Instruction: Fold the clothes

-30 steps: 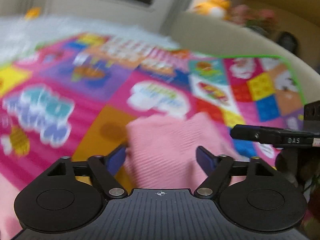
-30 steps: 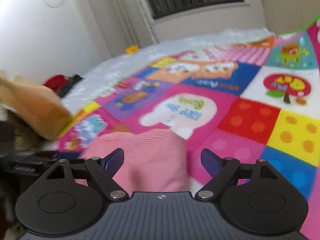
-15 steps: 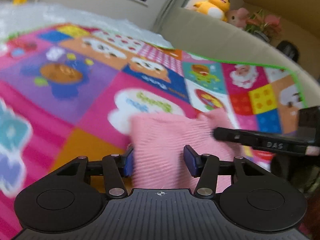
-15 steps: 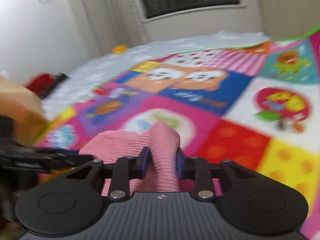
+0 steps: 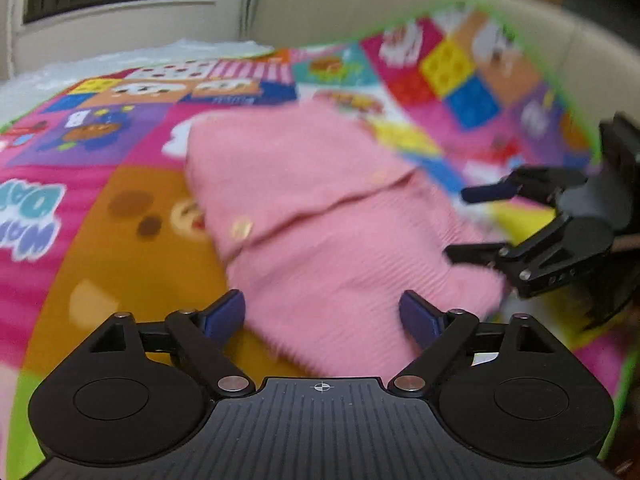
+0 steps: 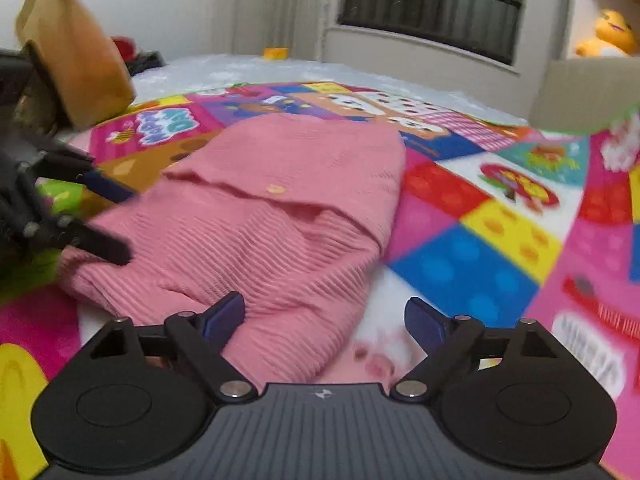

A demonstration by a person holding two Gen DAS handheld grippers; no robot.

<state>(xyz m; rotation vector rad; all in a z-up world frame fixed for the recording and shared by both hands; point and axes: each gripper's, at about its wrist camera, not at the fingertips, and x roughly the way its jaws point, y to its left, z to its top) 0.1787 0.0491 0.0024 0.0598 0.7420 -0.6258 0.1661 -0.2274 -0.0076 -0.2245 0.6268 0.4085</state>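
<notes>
on the play mat (image 5: 120, 216), both hand-held grippers gape wide over the pink sweater (image 5: 320, 216).

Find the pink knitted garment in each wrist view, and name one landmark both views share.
Left wrist: pink knitted garment fills the centre, beyond the open left gripper.
Right wrist: it lies centre-left, by the open right gripper.
Shared landmark: the garment's pale button.
</notes>
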